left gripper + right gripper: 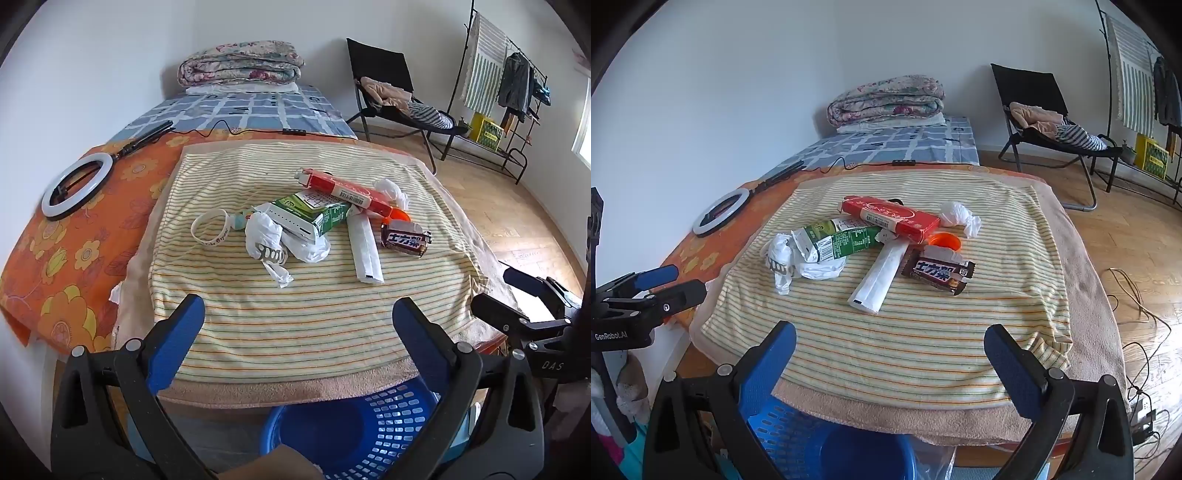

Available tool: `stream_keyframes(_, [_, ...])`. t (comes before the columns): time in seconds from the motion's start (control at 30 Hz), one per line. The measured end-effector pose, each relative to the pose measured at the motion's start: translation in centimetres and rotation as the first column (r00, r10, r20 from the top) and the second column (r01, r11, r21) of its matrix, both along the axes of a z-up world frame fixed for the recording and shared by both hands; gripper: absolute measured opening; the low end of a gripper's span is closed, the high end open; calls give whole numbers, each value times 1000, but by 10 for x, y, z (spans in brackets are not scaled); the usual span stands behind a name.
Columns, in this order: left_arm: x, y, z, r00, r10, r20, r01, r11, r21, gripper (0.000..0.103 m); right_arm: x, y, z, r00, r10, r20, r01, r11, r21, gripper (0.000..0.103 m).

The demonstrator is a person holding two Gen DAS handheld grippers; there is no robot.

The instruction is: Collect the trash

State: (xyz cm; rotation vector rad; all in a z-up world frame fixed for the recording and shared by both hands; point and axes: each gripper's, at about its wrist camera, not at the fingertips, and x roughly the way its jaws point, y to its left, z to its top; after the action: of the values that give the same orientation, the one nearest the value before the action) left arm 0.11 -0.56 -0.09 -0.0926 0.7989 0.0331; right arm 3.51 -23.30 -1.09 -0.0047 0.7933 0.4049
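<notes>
Trash lies in a pile on a striped towel (295,317) (923,332): a green milk carton (325,218) (842,240), a red box (351,192) (894,218), a brown candy wrapper (406,240) (938,275), a long white packet (365,254) (879,277), a crumpled white bag (273,240) (798,262), a tissue ball (391,192) (960,218) and an orange cap (945,242). A blue basket (354,432) (798,439) stands below the near edge. My left gripper (297,325) and right gripper (890,350) are both open and empty, short of the pile.
A white wristband (210,230) and a ring light (75,184) (720,210) lie left of the pile. A folded quilt (240,64) sits on the bed behind. A black chair (1052,122) and clothes rack (509,92) stand at right; cables (1137,332) lie on the floor.
</notes>
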Motion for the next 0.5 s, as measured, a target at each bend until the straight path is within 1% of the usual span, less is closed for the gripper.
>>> stream_keyframes(0.03, [0, -1, 0, 1000, -1, 0, 1, 1000, -4, 103, 0, 0, 1, 1000, 1, 6, -1, 1000, -7, 103])
stream_keyframes(0.1, [4, 7, -4, 1000, -10, -16, 9, 999, -50, 103, -1, 0, 3, 1000, 2, 22, -2, 1000, -19, 103])
stream_keyframes(0.17, [3, 8, -3, 1000, -10, -15, 9, 999, -52, 103, -8, 13, -5, 1000, 4, 30, -3, 999, -51, 103])
stream_keyframes(0.23, [4, 5, -3, 1000, -8, -18, 7, 999, -46, 103, -7, 15, -7, 1000, 4, 22, -3, 999, -51, 103])
stream_keyframes(0.3, [5, 5, -5, 1000, -7, -20, 6, 999, -47, 103, 1, 7, -6, 1000, 8, -6, -8, 1000, -25, 103])
stream_keyframes(0.33, [5, 6, -6, 1000, -6, -21, 5, 999, -50, 103, -3, 6, -6, 1000, 9, 1, -9, 1000, -20, 103])
stream_keyframes(0.4, [2, 10, -11, 1000, -9, -19, 7, 998, -68, 103, 3, 7, -6, 1000, 5, -16, -5, 1000, -20, 103])
stream_keyframes(0.5, [2, 11, -14, 1000, -7, -20, 5, 997, -80, 103, 2, 8, -6, 1000, -2, -17, 1, 1000, -26, 103])
